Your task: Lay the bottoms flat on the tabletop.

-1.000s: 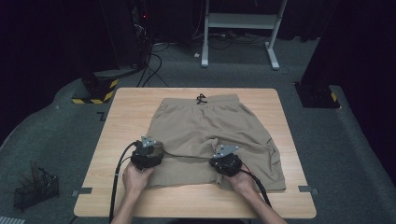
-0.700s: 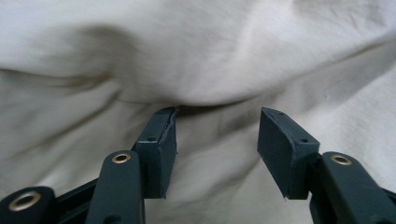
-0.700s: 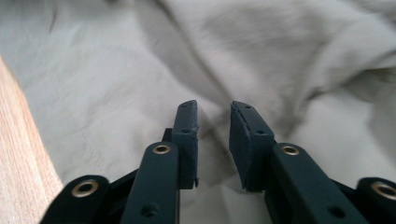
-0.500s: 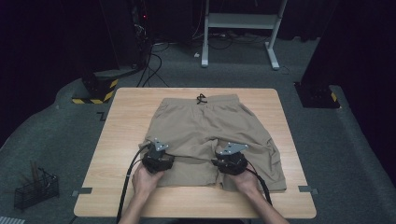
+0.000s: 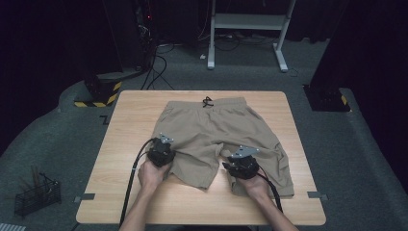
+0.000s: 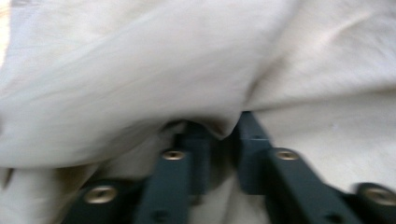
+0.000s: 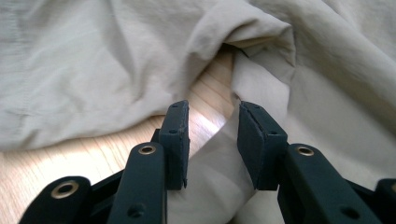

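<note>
Beige shorts (image 5: 207, 126) lie flat on the wooden table (image 5: 130, 120), waistband and drawstring at the far side. My left gripper (image 5: 161, 151) sits on the left leg near its outer edge. Its jaws have just been closing, and in the left gripper view they (image 6: 223, 131) pinch a raised fold of the shorts' cloth (image 6: 187, 60). My right gripper (image 5: 242, 163) rests at the inner edge of the right leg. Its jaws have just been opening and stand apart (image 7: 212, 122), with a cloth edge (image 7: 219, 163) lying loose between them.
Bare table wood (image 7: 116, 144) shows between the two legs. On the floor at the left stands a wire basket (image 5: 36, 195). A white desk frame (image 5: 245, 29) and cables lie beyond the table's far edge.
My left gripper has moved right and forward onto the left leg and closed on a fold. The right gripper has opened and barely shifted.
</note>
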The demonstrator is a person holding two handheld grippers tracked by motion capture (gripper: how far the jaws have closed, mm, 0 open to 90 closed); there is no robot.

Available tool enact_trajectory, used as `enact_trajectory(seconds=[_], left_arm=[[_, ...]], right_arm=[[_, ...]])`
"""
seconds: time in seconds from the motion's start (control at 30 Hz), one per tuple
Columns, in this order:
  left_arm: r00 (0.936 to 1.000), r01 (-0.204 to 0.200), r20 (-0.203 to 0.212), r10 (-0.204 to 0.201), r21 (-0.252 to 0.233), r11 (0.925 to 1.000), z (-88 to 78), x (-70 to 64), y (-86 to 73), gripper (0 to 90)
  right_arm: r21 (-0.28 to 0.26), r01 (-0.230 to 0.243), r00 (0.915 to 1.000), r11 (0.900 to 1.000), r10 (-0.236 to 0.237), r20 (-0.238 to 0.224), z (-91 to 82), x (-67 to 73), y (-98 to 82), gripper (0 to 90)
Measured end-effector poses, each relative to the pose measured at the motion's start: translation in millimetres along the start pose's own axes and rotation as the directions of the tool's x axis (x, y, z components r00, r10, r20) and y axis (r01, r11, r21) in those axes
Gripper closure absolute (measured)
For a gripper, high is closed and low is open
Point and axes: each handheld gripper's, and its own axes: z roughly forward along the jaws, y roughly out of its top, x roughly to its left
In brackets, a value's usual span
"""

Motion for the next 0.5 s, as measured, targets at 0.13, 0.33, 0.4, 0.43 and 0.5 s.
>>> enact_trajectory(seconds=[0.13, 0.33, 0.4, 0.43, 0.5], left_arm=[[0.9985, -0.022, 0.051, 0.021, 0.027, 0.9994, -14.2, -3.9, -13.1, 85.9], [0.9931, -0.025, 0.116, 0.02, 0.042, 0.9988, -33.9, -12.3, -35.8, 85.9], [0.9882, -0.031, 0.152, 0.024, 0.046, 0.9984, -37.6, -17.8, -39.8, 85.4], [0.9864, -0.04, 0.161, 0.031, 0.051, 0.9979, -38.7, -20.3, -40.4, 85.2], [0.9801, -0.07, 0.19, 0.058, 0.059, 0.9958, -40.2, -27.8, -40.4, 84.2]], right_arm=[[0.004, -0.012, 0.9999, 1.0, 0.012, 0.003, -2.8, -2.0, -5.4, 63.6], [-0.006, -0.006, 0.9999, 1.0, 0.006, 0.011, -6.4, -1.0, -8.6, 62.1], [-0.003, -0.006, 0.9999, 1.0, 0.006, 0.011, -7.9, -1.0, -10.1, 62.1], [0.003, -0.005, 1.0, 1.0, 0.005, 0.008, -8.1, -0.9, -10.8, 62.1], [0.016, 0.002, 1.0, 1.0, -0.003, 0.003, -7.9, -1.0, -11.9, 61.9]])
